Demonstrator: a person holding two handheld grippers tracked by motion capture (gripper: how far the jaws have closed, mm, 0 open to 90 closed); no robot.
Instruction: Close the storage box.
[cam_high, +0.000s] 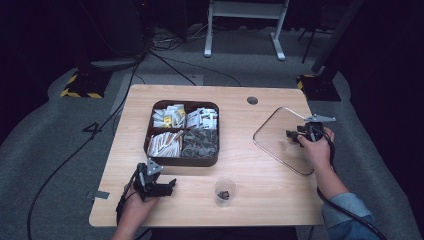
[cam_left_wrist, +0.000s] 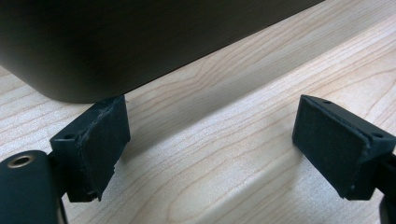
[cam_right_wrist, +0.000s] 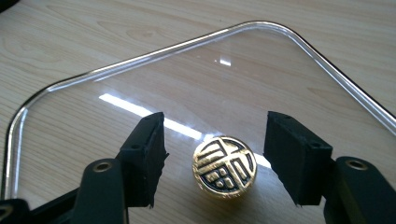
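Pale wood grain runs under both my pairs of jaws, with grey carpet beyond the table (cam_high: 280, 200) edges. My right gripper (cam_right_wrist: 215, 154) stands wide open, holding nothing; a round gold knob (cam_right_wrist: 224, 166) sits between its pads, closer to the left one, touching neither. That knob belongs to a clear glass lid (cam_right_wrist: 140, 79) lying flat on the wood, its rounded rim curving around ahead of my jaws and off to both sides, bare tabletop past it. My left gripper (cam_left_wrist: 210, 140) is open as well and empty, low over bare wood. Just ahead of its left pad rises the dark wall of the divided tray (cam_left_wrist: 140, 42), whether touching I cannot tell. From above, the tray (cam_high: 150, 145) holds packets and sachets in four compartments. Near my left gripper (cam_high: 172, 184) stands a small clear cup (cam_high: 226, 192) with something dark inside.
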